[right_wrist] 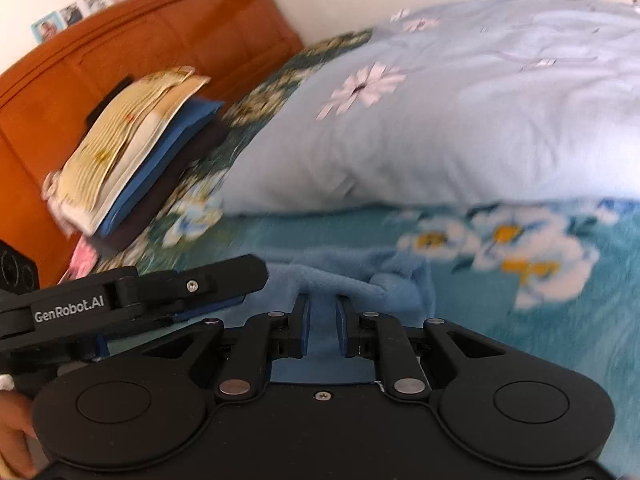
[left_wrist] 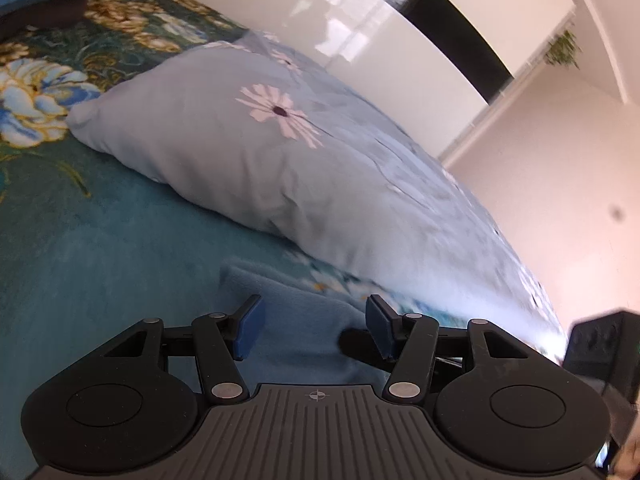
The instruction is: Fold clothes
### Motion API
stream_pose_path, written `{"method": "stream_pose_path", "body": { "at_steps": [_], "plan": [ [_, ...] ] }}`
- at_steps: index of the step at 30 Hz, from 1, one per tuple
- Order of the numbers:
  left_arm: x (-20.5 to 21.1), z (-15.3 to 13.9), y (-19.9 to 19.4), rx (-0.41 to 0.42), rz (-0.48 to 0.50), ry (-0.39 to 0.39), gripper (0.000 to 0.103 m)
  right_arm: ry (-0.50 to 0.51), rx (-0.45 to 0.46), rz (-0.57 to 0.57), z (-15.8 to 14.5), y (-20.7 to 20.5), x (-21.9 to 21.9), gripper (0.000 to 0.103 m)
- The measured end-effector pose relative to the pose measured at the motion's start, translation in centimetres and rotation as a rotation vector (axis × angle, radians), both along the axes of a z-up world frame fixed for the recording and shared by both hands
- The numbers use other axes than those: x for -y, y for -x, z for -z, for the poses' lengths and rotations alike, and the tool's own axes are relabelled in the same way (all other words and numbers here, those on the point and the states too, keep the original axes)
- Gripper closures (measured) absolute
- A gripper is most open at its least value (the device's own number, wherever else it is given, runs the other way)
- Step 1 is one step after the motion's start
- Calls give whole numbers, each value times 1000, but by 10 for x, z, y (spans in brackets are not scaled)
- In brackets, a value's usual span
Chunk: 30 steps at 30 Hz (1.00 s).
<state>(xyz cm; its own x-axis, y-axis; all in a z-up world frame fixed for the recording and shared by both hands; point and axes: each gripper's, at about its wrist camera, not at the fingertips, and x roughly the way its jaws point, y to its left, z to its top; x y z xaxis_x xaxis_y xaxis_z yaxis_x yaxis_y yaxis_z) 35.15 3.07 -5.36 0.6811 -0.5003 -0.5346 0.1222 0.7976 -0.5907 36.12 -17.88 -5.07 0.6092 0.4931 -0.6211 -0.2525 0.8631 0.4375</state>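
The right gripper (right_wrist: pixel 322 322) pinches a fold of the blue garment (right_wrist: pixel 320 344); the left gripper (left_wrist: pixel 314 326) (jaws apart, nothing between them) hovers just above that garment.

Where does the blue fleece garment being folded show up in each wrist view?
Left wrist view: the blue fleece garment lies at bottom centre, under and between the open fingers of the left gripper.
Right wrist view: it sits at lower centre, a fold of it running between the right gripper fingers.
Shared landmark: the pale blue daisy-print pillow just behind it.
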Motion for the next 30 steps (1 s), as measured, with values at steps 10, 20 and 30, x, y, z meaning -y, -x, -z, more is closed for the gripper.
{"method": "stream_pose_path", "body": {
  "at_steps": [10, 20, 30],
  "plan": [
    [-3, 26, -24, -74, -73, -23, 44, 9, -13, 42, 20, -26, -4, 94],
    [-12, -33, 51, 85, -45, -34, 35, 0, 45, 16, -20, 27, 7, 77],
    [8, -38, 156, 108, 21, -191, 27, 123, 89, -64, -42, 147, 6, 75]
  ]
}}
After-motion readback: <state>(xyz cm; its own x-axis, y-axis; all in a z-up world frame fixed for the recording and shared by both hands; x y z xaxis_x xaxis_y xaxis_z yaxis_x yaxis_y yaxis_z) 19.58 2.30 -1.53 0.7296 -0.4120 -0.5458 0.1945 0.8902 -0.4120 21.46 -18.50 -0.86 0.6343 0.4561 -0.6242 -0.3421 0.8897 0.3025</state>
